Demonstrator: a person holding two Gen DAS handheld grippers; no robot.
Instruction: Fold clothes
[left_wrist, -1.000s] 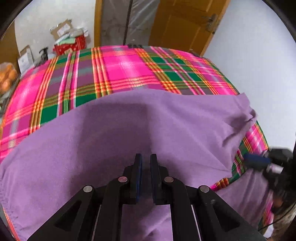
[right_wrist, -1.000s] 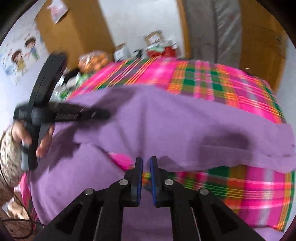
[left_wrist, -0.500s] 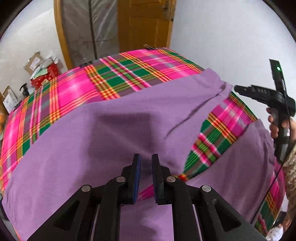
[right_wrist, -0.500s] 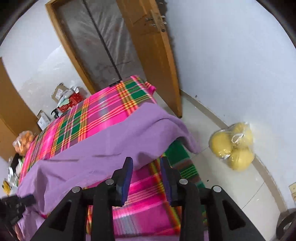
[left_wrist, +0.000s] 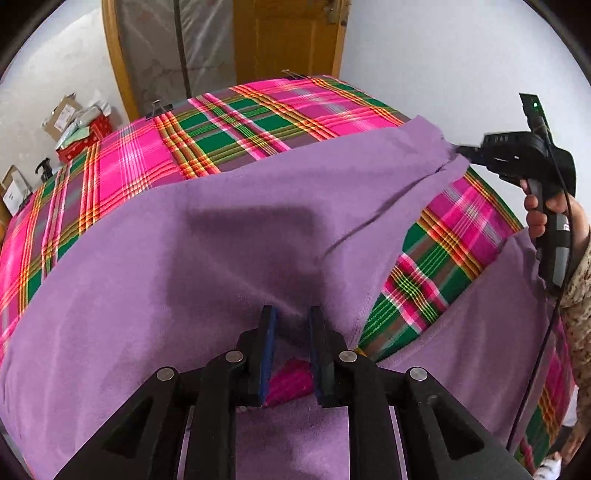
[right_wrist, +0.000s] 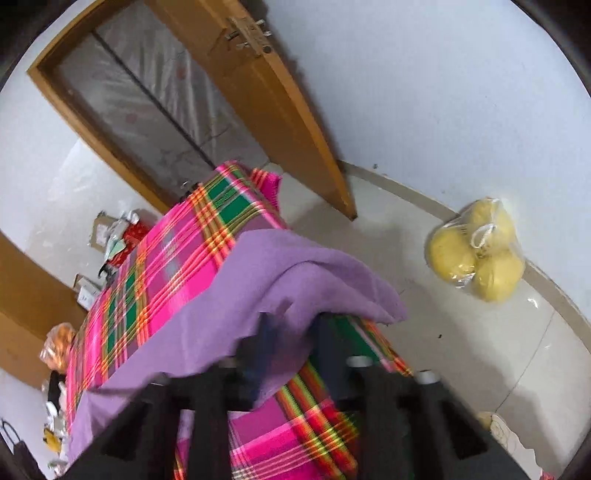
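Observation:
A purple garment (left_wrist: 207, 251) lies spread over a table covered with a pink and green plaid cloth (left_wrist: 258, 122). My left gripper (left_wrist: 291, 321) hovers open just above the garment's near folded edge, with nothing between its fingers. My right gripper (left_wrist: 461, 149) shows at the right in the left wrist view, at the garment's far right corner. In the right wrist view its open fingers (right_wrist: 291, 332) straddle that purple corner (right_wrist: 303, 280), which drapes over the table's end; the frame is blurred.
A wooden door (right_wrist: 258, 96) stands behind the table's far end. A bag of yellow fruit (right_wrist: 476, 254) lies on the floor by the wall. Boxes and a red package (left_wrist: 81, 125) sit on the floor at the left.
My right gripper has swung from the near side to the garment's far right corner and opened. My left gripper has opened slightly and the view has shifted right.

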